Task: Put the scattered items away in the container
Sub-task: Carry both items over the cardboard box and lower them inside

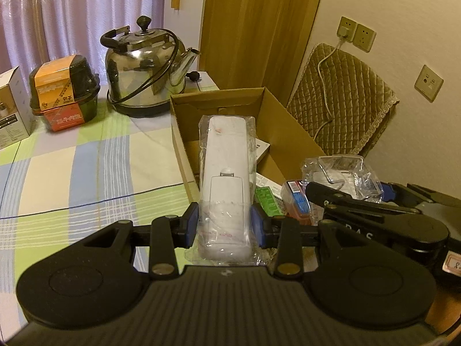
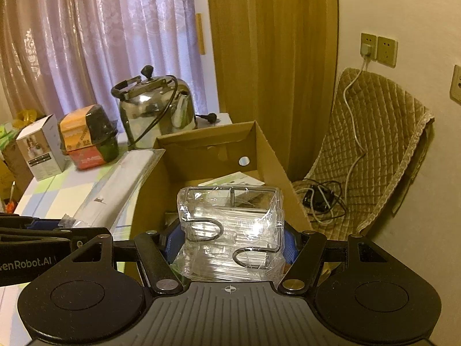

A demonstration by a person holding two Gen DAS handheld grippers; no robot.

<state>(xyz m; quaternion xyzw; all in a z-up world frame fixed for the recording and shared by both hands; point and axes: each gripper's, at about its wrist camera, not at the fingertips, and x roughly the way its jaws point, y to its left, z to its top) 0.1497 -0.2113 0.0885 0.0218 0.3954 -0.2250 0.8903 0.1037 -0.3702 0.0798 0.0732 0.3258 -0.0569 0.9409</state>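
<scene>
Cardboard box (image 1: 288, 135) sits open at center frame in both views, on the tabletop (image 1: 86, 158) with its checked cloth. Box floor shows some papers and small packets; contents at its near end are partly hidden.

Left hand-held gripper (image 1: 224, 225): blue pads clamped on the lower end of a white remote control (image 1: 224, 173) sealed in a clear plastic bag. Remote points away from the camera, far end over the near left corner of the box. Can't tell whether it touches the box wall.

Right hand-held gripper (image 2: 230, 245): closed on a clear-wrapped packet of metal wire hooks (image 2: 230, 230), blue pads pressing both sides. Packet sits over the near end of the box, lower center of the right wrist view. In the left wrist view the same packet and gripper show at the right edge, just beside a small red-and-blue packet (image 1: 296, 201) and a green one (image 1: 268, 201).

Still on the tabletop behind the box: steel kettle (image 1: 147, 72) with black handle and cord, upper center-left; orange-and-black food container (image 1: 66, 92) left of it; white carton (image 1: 13, 106) at the far left edge.

Background: pale curtain (image 2: 86, 43) upper left, wooden panel (image 2: 273, 57) center, quilted brown cover (image 2: 374, 144) at right with a white cable running to a wall socket (image 2: 368, 46).
</scene>
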